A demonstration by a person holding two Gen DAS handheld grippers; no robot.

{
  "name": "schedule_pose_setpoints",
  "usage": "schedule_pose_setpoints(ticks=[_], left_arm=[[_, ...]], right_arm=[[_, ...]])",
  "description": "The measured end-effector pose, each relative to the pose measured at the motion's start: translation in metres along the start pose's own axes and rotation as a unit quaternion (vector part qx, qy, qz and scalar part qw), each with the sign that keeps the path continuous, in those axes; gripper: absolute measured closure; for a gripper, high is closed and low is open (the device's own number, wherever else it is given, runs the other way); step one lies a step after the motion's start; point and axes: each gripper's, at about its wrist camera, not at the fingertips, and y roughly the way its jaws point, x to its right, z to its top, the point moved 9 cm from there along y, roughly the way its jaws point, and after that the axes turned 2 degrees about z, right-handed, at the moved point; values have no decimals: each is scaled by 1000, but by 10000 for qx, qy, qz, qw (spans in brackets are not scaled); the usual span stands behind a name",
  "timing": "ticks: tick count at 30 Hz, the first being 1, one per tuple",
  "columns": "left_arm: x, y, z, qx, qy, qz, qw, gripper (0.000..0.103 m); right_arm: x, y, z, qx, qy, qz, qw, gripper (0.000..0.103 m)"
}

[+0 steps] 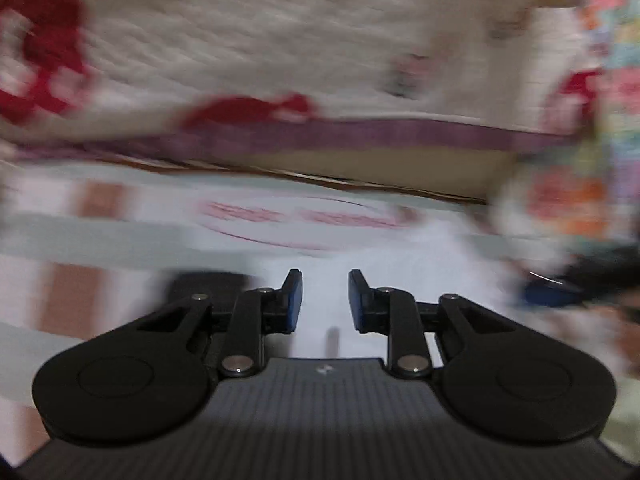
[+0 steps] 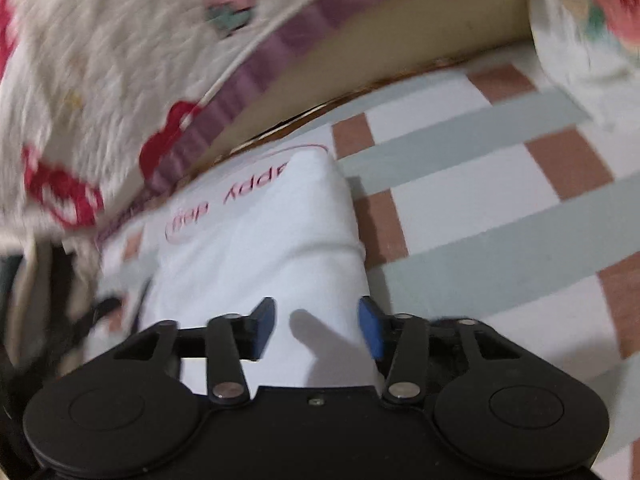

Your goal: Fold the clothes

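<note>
Right gripper [image 2: 318, 330], hand-held with blue pads, hangs spread just above the near end of the white cotton garment printed with a pink oval and pink lettering [image 2: 260, 236]; nothing sits between its jaws. That garment lies on the checked sheet of pale green bands and brown squares [image 2: 480, 216] as a narrow, rounded bundle, its right edge already turned under. The left gripper [image 1: 325, 300] is likewise spread and empty, low over the same white cloth [image 1: 304, 220], though its view is badly smeared. Behind stands a white quilted cover with red figures and a purple border [image 2: 100, 60], and a floral cushion [image 2: 592, 20] at far right.

The bundle would suit either a fold half made or one just finished and let go. Were another fold wanted, both grippers would need to pinch the near edge.
</note>
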Motion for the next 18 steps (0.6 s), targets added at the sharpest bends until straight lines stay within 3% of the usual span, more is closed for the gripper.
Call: schedule_pose_setpoints(ticks=[4, 5, 7, 8, 11, 15, 18], left_arm=[[21, 30, -37, -716, 65, -514, 9961, 77], [19, 37, -47, -886, 99, -408, 9952, 77], [16, 40, -51, -878, 79, -499, 9949, 77], [16, 40, -50, -901, 143, -529, 9944, 77], [17, 41, -48, -962, 361, -578, 9930, 77], [17, 44, -48, -963, 165, -638, 9932, 77], [18, 43, -52, -983, 143, -671, 9928, 77]], right_arm=[[14, 27, 16, -171, 353, 228, 9990, 46], [17, 34, 20, -214, 441, 284, 9984, 46], [24, 47, 28, -299, 617, 398, 9969, 54], [27, 54, 32, -342, 705, 455, 9959, 65], [31, 69, 41, -418, 793, 589, 9942, 71], [32, 78, 55, -275, 806, 526, 9950, 79], [24, 79, 66, -157, 463, 466, 9977, 87]])
